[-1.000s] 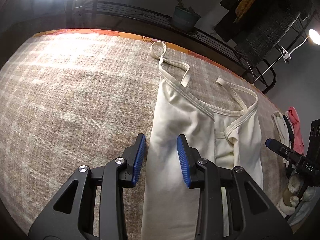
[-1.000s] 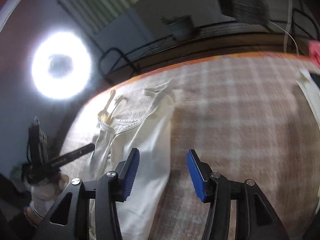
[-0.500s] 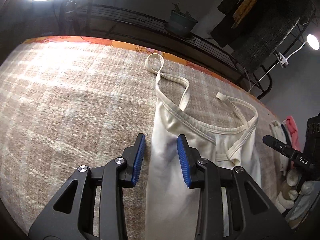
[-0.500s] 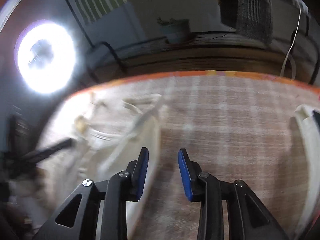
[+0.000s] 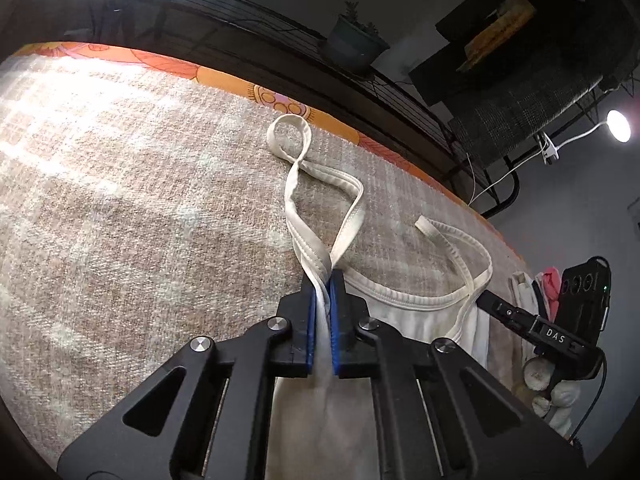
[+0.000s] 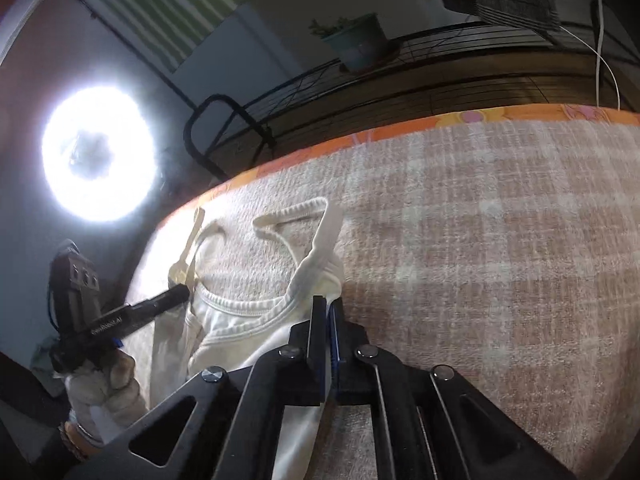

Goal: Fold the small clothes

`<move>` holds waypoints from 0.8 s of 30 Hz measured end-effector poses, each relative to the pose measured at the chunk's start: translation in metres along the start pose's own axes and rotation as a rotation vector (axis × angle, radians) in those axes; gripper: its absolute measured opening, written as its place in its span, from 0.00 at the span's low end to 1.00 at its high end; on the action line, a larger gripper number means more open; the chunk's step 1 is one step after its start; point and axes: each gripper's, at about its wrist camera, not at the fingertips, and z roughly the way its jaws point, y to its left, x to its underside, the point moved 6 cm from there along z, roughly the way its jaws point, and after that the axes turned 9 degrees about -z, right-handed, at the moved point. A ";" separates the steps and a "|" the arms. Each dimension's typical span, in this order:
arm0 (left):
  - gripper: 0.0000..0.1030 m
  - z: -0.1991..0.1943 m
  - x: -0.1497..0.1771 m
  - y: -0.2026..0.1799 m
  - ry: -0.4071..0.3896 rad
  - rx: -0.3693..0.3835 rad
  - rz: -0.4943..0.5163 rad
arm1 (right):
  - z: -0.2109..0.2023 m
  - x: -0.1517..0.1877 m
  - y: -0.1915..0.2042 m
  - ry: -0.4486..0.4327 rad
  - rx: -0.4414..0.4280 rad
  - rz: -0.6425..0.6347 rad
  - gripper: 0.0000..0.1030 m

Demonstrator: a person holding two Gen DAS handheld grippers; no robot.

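A cream camisole (image 5: 404, 312) with thin straps lies on a beige checked blanket (image 5: 120, 208). My left gripper (image 5: 323, 280) is shut on the camisole's top edge where the left strap (image 5: 296, 184) joins the body. My right gripper (image 6: 327, 306) is shut on the camisole (image 6: 240, 332) at its other top corner, beside the right strap (image 6: 316, 240). Each gripper shows in the other's view: the right one (image 5: 532, 324) at the right, the left one (image 6: 132, 316) at the left, held by a gloved hand.
The blanket's orange flowered border (image 5: 224, 80) marks the far edge, with a black metal rack (image 5: 280, 28) and a potted plant (image 5: 354, 46) behind. A bright ring light (image 6: 98, 154) stands at the left. Other clothes (image 5: 548, 280) lie at the right.
Both grippers have moved forward to the camisole's top corners and shut on the fabric; they were open one second ago.
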 end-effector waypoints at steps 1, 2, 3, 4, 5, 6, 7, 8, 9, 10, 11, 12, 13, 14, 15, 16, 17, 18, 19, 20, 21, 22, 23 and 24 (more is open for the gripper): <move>0.03 -0.003 -0.001 -0.001 -0.006 0.003 0.001 | -0.005 -0.001 0.001 -0.014 -0.013 0.008 0.00; 0.03 -0.007 -0.001 -0.002 -0.015 0.007 0.005 | -0.007 -0.002 0.002 -0.024 -0.017 0.007 0.00; 0.03 -0.011 0.000 -0.005 -0.023 0.011 0.012 | -0.010 -0.003 0.004 -0.031 -0.020 0.003 0.00; 0.03 -0.016 0.000 -0.008 -0.031 0.017 0.020 | -0.015 -0.004 0.009 -0.040 -0.020 -0.008 0.00; 0.03 -0.021 0.001 -0.011 -0.036 0.022 0.026 | -0.018 -0.005 0.011 -0.047 -0.020 -0.014 0.00; 0.03 -0.028 0.002 -0.015 -0.043 0.026 0.038 | -0.022 -0.005 0.014 -0.054 -0.020 -0.017 0.00; 0.03 -0.034 0.004 -0.017 -0.048 0.026 0.044 | -0.028 -0.005 0.019 -0.061 -0.018 -0.021 0.00; 0.03 -0.040 0.006 -0.021 -0.055 0.027 0.052 | -0.032 -0.006 0.022 -0.064 -0.014 -0.028 0.00; 0.03 -0.047 0.007 -0.024 -0.061 0.029 0.059 | -0.038 -0.006 0.028 -0.068 -0.006 -0.043 0.00; 0.03 -0.054 0.010 -0.026 -0.066 0.030 0.066 | -0.044 -0.004 0.031 -0.070 0.000 -0.054 0.00; 0.03 -0.061 0.012 -0.028 -0.070 0.029 0.072 | -0.051 -0.003 0.036 -0.074 0.007 -0.069 0.00; 0.03 -0.068 0.015 -0.030 -0.073 0.031 0.077 | -0.057 -0.001 0.041 -0.077 0.012 -0.078 0.00; 0.03 -0.077 0.019 -0.032 -0.076 0.035 0.082 | -0.064 0.000 0.046 -0.080 0.012 -0.084 0.00; 0.03 -0.084 0.024 -0.033 -0.077 0.038 0.084 | -0.072 0.002 0.051 -0.084 0.012 -0.090 0.00; 0.03 -0.092 0.028 -0.035 -0.079 0.041 0.088 | -0.080 0.005 0.057 -0.089 0.012 -0.096 0.00; 0.03 -0.100 0.033 -0.036 -0.083 0.041 0.095 | -0.087 0.007 0.063 -0.093 0.012 -0.105 0.00; 0.03 -0.108 0.038 -0.037 -0.087 0.040 0.101 | -0.092 0.010 0.067 -0.095 0.014 -0.113 0.00; 0.03 -0.115 0.043 -0.037 -0.089 0.038 0.106 | -0.099 0.015 0.074 -0.097 0.014 -0.121 0.00; 0.03 -0.123 0.049 -0.038 -0.091 0.036 0.110 | -0.104 0.019 0.078 -0.098 0.015 -0.126 0.00; 0.03 -0.130 0.056 -0.037 -0.090 0.034 0.114 | -0.110 0.025 0.084 -0.098 0.016 -0.131 0.00; 0.03 -0.135 0.062 -0.038 -0.089 0.031 0.116 | -0.115 0.030 0.089 -0.095 0.019 -0.137 0.00; 0.03 -0.141 0.068 -0.037 -0.085 0.027 0.118 | -0.120 0.036 0.094 -0.093 0.024 -0.143 0.00; 0.03 -0.148 0.076 -0.036 -0.082 0.024 0.122 | -0.124 0.044 0.099 -0.089 0.029 -0.151 0.00; 0.03 -0.153 0.083 -0.035 -0.080 0.020 0.126 | -0.127 0.051 0.104 -0.085 0.034 -0.159 0.00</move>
